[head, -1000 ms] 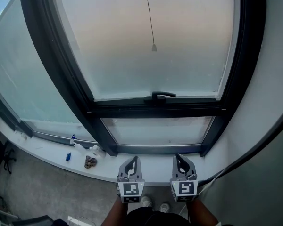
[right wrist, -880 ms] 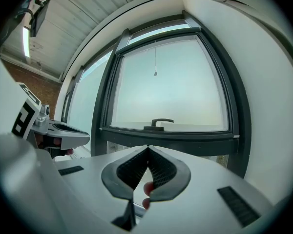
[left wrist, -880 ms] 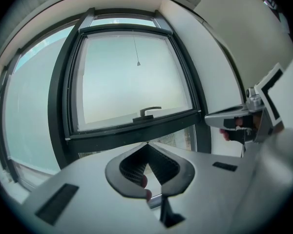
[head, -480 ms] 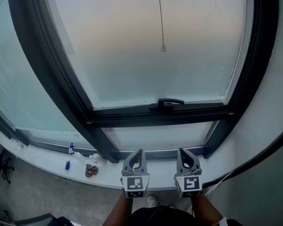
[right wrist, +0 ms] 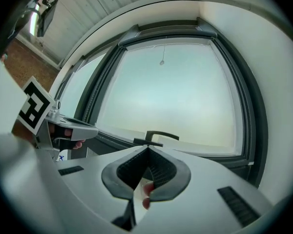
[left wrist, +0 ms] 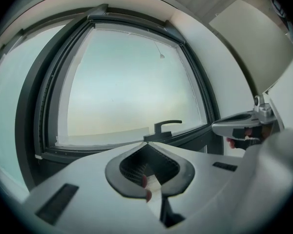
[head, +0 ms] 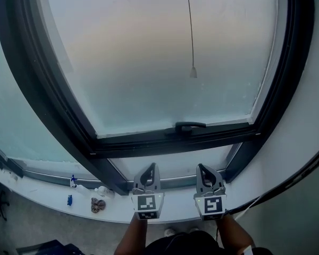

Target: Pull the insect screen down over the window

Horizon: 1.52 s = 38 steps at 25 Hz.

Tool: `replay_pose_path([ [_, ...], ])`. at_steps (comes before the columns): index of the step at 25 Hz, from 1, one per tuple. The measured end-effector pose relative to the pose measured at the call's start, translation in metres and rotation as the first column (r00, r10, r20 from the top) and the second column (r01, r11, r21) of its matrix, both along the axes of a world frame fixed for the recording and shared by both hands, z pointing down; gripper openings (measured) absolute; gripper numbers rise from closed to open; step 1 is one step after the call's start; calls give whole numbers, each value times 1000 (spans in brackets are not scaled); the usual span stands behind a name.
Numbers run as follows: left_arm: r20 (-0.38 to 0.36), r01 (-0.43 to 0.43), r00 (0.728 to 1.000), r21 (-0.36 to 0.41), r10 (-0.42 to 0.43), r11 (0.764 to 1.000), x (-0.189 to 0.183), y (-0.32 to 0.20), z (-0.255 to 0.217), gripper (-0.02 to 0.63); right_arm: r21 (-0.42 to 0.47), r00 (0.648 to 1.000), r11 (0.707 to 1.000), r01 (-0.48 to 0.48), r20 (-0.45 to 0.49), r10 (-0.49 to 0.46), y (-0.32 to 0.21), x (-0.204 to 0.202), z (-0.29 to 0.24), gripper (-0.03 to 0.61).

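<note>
Insect screen cord (head: 193,72) hangs down the middle of the pane, above the window handle (head: 190,126); I have both arms level, side by side over the sill (head: 175,201); left claw (head: 150,167) and right claw (head: 203,169) are pressed together, empty; small clutter (head: 98,204) lies on the sill to the left.

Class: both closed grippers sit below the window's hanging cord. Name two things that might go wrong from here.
1. The thin cord hangs well above the shut left gripper and right gripper; it may slip from the jaws.
2. Reaching up may knock the window handle.
</note>
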<state>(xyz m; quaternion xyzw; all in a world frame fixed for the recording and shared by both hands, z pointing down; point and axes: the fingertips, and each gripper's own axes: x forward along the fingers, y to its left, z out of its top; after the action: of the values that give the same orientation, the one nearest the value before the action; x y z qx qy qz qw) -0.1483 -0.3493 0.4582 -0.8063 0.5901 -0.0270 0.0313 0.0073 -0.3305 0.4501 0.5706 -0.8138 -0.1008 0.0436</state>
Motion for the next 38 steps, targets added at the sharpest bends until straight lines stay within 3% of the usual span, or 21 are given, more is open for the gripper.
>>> replay_pose_path([
  [9,28,4,1000,113,-7,994,2,-29,-56,3,125,999,991,52,-12,-51,-37,2,-60,3],
  [12,80,-14,997,167,1,986,-1,-35,-81,3,135,994,987,82,-88,-71,-43,1,-77,3],
  [15,147,10,988,173,-36,985,-15,-42,-104,3,145,983,983,111,-164,-86,-44,-10,-89,3],
  [20,316,11,947,146,-57,989,-20,-68,-129,3,249,982,965,79,-188,-32,-60,-4,-134,3],
  [22,355,21,931,184,-87,983,-21,-74,-148,3,283,975,957,67,-224,-1,-69,1,-154,3],
  [25,460,36,872,282,-168,959,-22,-82,-186,3,337,960,940,52,-275,45,-81,9,-189,3],
  [28,549,0,812,338,-197,941,-17,-87,-224,3,407,940,912,49,-328,96,-86,19,-225,3],
  [33,674,-28,670,443,-312,896,-16,-97,-290,21,511,897,858,52,-402,185,-89,36,-287,3],
  [36,698,-28,593,516,-402,856,-16,-93,-338,33,587,844,807,67,-464,268,-85,36,-325,5],
  [38,696,-36,562,560,-447,828,-12,-85,-373,47,647,775,758,80,-519,361,-79,35,-349,5],
])
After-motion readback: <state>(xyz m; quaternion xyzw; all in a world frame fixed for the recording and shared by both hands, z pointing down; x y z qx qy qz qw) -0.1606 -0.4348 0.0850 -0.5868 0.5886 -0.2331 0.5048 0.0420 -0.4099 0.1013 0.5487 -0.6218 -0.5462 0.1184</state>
